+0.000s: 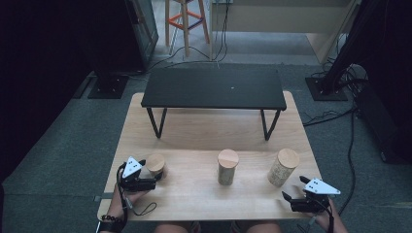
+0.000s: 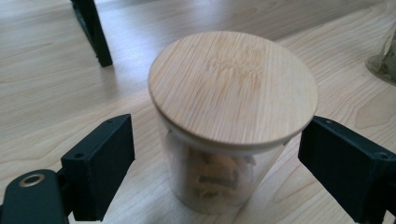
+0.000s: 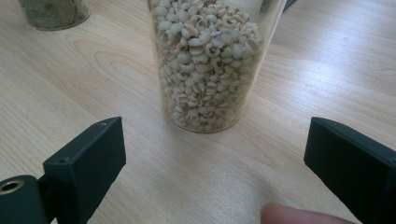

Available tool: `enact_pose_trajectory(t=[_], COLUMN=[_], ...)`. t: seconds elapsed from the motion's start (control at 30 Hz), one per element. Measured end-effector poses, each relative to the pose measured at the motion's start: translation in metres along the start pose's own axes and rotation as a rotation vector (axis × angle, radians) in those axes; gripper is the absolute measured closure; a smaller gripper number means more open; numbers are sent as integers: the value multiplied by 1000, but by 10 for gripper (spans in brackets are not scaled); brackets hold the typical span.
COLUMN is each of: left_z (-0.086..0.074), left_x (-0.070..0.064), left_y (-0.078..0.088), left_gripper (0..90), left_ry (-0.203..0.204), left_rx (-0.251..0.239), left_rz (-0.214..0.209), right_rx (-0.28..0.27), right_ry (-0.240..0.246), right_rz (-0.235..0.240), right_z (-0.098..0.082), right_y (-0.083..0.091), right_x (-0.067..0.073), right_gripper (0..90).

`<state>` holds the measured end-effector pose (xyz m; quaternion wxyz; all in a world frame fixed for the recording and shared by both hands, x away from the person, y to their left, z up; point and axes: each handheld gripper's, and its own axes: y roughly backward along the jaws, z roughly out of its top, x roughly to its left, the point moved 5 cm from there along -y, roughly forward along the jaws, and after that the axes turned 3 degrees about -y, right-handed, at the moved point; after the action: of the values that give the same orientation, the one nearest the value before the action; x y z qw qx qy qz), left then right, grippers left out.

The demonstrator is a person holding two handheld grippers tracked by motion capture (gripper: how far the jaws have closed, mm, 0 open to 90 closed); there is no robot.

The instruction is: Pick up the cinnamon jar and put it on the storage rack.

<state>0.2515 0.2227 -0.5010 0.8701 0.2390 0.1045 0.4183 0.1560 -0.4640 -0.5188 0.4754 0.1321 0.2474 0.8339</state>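
Three glass jars with bamboo lids stand in a row on the wooden table (image 1: 194, 194). My left gripper (image 1: 153, 179) is at the left jar (image 1: 156, 163). In the left gripper view that jar (image 2: 232, 88) sits between the open jaws of the left gripper (image 2: 222, 175), with gaps on both sides of the glass. My right gripper (image 1: 289, 201) rests near the front right corner, open, just short of the right jar (image 1: 283, 167). In the right gripper view this jar (image 3: 210, 60) holds pale grains and stands beyond the open right gripper (image 3: 215, 170).
The middle jar (image 1: 227, 166) stands between the other two and shows at an edge of each gripper view (image 2: 385, 60) (image 3: 51, 11). A black low shelf (image 1: 214, 88) on thin legs spans the far half of the table. A fingertip (image 3: 299, 217) pokes in at the bottom.
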Motion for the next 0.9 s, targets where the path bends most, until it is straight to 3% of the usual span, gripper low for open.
enact_pose_trajectory(t=[0.4, 0.53, 0.67, 0.9], left_z=[8, 12, 13, 15], left_x=[-2, -3, -2, -2], left_y=[-12, -13, -12, -11], left_gripper=[111, 157, 241, 257], left_ry=[-6, -17, -15, 3], left_rx=[24, 37, 24, 27], left_rz=[24, 29, 1, 15], right_rx=[2, 1, 3, 3], right_ry=[3, 3, 5, 8], right_rz=[2, 3, 2, 1], right_z=[0, 0, 0, 0], right_y=[0, 0, 0, 0], right_x=[0, 0, 0, 1], right_gripper=[52, 53, 52, 53])
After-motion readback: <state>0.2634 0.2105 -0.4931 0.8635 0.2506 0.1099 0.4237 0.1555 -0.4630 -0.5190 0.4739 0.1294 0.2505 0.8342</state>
